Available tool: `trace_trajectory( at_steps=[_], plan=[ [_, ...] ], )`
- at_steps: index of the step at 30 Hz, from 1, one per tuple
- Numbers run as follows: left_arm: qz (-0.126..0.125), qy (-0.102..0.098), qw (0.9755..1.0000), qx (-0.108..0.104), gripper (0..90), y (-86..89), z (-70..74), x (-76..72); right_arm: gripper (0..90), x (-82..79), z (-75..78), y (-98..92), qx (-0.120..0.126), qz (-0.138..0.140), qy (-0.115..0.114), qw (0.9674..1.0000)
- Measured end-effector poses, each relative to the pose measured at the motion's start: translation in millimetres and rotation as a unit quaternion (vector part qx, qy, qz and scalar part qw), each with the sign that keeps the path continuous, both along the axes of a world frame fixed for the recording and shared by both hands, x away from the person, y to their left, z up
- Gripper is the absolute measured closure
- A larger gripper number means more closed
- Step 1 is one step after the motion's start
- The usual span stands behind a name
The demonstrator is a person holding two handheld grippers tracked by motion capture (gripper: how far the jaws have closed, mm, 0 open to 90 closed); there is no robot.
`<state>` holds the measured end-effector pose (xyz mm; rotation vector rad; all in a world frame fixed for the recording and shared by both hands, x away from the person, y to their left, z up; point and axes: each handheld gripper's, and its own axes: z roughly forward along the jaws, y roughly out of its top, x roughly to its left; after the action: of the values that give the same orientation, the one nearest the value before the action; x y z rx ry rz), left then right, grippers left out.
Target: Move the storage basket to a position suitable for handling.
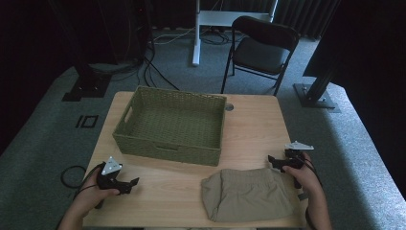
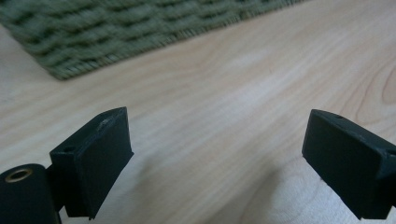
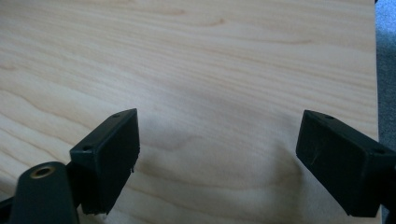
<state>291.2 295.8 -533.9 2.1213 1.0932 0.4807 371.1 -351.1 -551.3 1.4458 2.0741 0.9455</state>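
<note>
Resting tongs (image 1: 135, 181) beside khaki shorts (image 1: 249, 194)

No legible txt or labels anywhere.

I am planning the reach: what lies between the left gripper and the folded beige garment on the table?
Nothing: the high view shows bare wooden table between the left gripper and the beige garment. The woven basket sits farther back.
</note>
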Motion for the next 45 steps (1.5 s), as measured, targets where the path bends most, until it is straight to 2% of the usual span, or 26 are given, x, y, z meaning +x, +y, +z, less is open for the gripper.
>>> trace_trajectory(
  at_steps=[2, 6, 8, 12, 18, 19, 24, 26, 31, 32, 37, 38, 44, 45],
  plan=[
    [-0.001, 0.001, 1.0, 0.007, 9.1, 1.3, 3.2, 1.5, 13.2, 1.1, 3.2, 1.2, -0.001, 0.002, -0.003, 1.0],
    [-0.004, -0.003, 1.0, 0.005, 9.2, 3.2, 8.5, 4.0, 13.2, 4.1, 10.7, 3.4, -0.006, 0.001, -0.012, 0.9999],
    [-0.003, -0.011, 0.9999, -0.011, 9.2, 5.4, 15.0, 8.5, 13.2, 6.1, 15.4, 4.9, -0.015, 0.0, -0.015, 0.9998],
    [-0.002, -0.018, 0.9998, -0.009, 9.2, 6.9, 20.9, 12.5, 13.1, 8.8, 21.8, 7.3, -0.005, 0.0, -0.021, 0.9998],
    [0.004, -0.042, 0.9988, -0.024, 9.2, 12.4, 37.0, 20.3, 13.2, 11.5, 36.8, 14.7, 0.003, 0.007, -0.038, 0.9992],
    [0.008, -0.053, 0.9979, -0.037, 9.2, 14.3, 42.7, 22.8, 13.2, 11.4, 41.8, 18.6, 0.008, 0.011, -0.044, 0.999],
    [0.014, -0.072, 0.9964, -0.043, 9.2, 18.8, 55.8, 29.2, 13.2, 10.6, 53.3, 30.4, 0.018, 0.028, -0.058, 0.9978],
    [0.016, -0.072, 0.9961, -0.048, 9.2, 20.2, 60.0, 32.2, 13.2, 9.9, 58.7, 36.2, 0.024, 0.035, -0.065, 0.997],
    [0.017, -0.078, 0.9959, -0.044, 9.2, 20.9, 66.9, 37.6, 13.2, 8.7, 68.4, 47.7, 0.036, 0.048, -0.075, 0.9954],
    [0.02, -0.085, 0.9952, -0.045, 9.2, 21.7, 70.0, 40.0, 13.2, 8.4, 73.8, 55.5, 0.041, 0.054, -0.08, 0.9945],
    [0.026, -0.094, 0.9939, -0.052, 9.2, 24.1, 75.2, 44.6, 13.2, 8.3, 79.4, 65.9, 0.035, 0.064, -0.088, 0.9934],
    [0.032, -0.096, 0.9937, -0.048, 9.2, 26.7, 78.6, 49.7, 13.2, 8.5, 82.9, 76.6, 0.036, 0.077, -0.091, 0.9922],
    [0.04, -0.1, 0.9929, -0.05, 9.2, 31.0, 85.3, 58.7, 13.2, 9.3, 87.1, 90.4, 0.039, 0.092, -0.098, 0.9901],
    [0.044, -0.102, 0.9923, -0.055, 9.7, 31.6, 86.3, 61.7, 13.2, 10.4, 88.9, 100.8, 0.047, 0.099, -0.103, 0.9887]
  ],
)
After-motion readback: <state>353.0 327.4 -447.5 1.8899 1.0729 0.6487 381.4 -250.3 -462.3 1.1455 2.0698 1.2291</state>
